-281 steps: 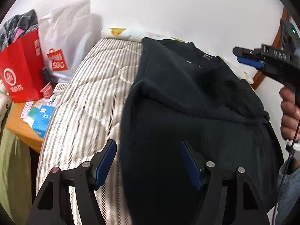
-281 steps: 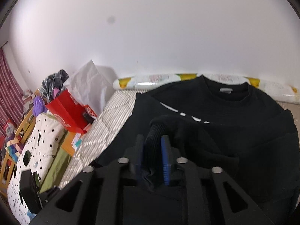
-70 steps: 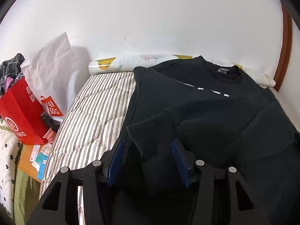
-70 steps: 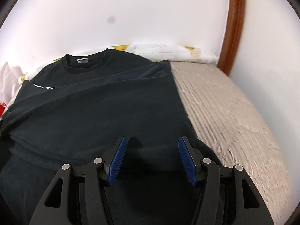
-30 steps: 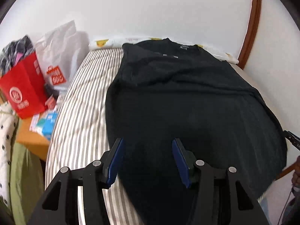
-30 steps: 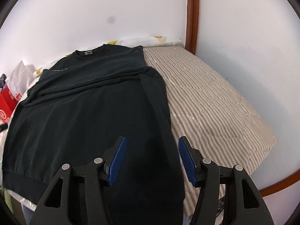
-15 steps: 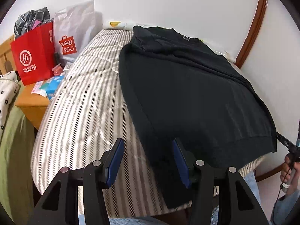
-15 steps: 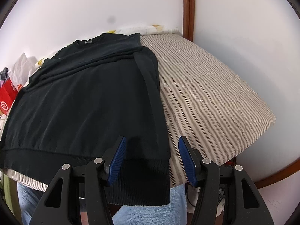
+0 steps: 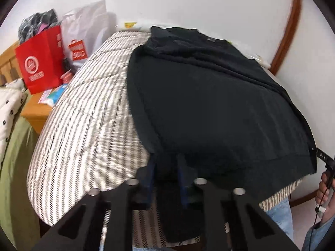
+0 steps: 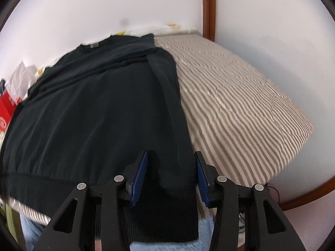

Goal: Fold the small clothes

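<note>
Left gripper (image 9: pixel 165 172): blue-padded jaws drawn close together on the ribbed hem at the sweatshirt's near left corner, cloth bunched between the pads; the frame is blurred, yet the fabric clearly fills the gap
Right gripper (image 10: pixel 170 172): jaws spread wide, straddling the near right corner of the hem; the ribbed band lies between the pads but neither pad visibly presses on it
Right hand (image 9: pixel 326 190): seen at the far right edge of the left wrist view, wrapped round the other gripper's handle
Black sweatshirt (image 9: pixel 209 96): spread flat on the bed, collar toward the wall, hem toward the grippers and hanging over the near edge of the mattress; sleeves folded in across the chest, one sleeve running down the right side of the body in the right wrist view
Mattress (image 10: pixel 240 104): beige and white stripes, quilted, bare to the right of the sweatshirt and also along its left side
Red paper bag (image 9: pixel 39 62): upright beside the bed on the left, white logo on its face
White shopping bag (image 9: pixel 85 35): just behind the red one, against the wall
Wooden nightstand (image 9: pixel 35 113): under the bags, with small packets lying on it
Wooden trim (image 10: pixel 208 8): dark brown strip running up the wall at the bed's far corner
</note>
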Motion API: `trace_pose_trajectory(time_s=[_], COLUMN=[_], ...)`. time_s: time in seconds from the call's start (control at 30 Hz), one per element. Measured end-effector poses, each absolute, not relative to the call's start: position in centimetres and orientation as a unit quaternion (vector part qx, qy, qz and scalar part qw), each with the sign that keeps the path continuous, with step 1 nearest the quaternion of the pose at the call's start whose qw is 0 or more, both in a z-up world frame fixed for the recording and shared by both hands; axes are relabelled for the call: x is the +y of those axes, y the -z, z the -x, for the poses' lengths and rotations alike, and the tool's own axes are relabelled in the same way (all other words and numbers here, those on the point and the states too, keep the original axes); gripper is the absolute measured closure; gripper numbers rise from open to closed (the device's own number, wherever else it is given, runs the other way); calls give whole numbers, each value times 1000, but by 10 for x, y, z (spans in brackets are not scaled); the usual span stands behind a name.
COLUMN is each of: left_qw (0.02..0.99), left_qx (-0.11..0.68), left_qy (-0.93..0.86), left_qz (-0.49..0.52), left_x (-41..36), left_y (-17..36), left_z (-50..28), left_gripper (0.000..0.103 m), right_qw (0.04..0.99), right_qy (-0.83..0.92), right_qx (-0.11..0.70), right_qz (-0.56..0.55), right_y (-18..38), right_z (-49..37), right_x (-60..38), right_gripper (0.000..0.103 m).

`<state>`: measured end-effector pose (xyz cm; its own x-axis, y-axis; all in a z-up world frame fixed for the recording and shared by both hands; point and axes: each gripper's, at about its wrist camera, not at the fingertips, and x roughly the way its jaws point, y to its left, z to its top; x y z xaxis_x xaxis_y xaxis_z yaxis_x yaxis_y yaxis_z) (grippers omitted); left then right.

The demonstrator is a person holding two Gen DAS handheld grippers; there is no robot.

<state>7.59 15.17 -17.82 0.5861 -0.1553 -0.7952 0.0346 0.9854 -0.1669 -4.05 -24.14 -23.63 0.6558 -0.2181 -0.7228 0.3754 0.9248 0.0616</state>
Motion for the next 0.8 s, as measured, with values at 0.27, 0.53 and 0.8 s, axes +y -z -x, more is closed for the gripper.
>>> trace_pose_trajectory(time_s=[0.27,0.53,0.8], left_qw=[900,914,923], left_qx=[415,366,335], left_qy=[95,138,120], left_qz=[94,110,145], left_x=[166,168,169], left_y=[148,112,72], left_z=[-52,-44,-111], left_gripper=[92,92,92], right_qw=[923,931,946], right_qy=[122,86,67], right_qx=[342,309,267], right_qz=[-127,-172,-172], right_y=[218,182,127], right_z=[68,92,44], right_x=[-253,-270,-271], right_gripper=[94,94,94])
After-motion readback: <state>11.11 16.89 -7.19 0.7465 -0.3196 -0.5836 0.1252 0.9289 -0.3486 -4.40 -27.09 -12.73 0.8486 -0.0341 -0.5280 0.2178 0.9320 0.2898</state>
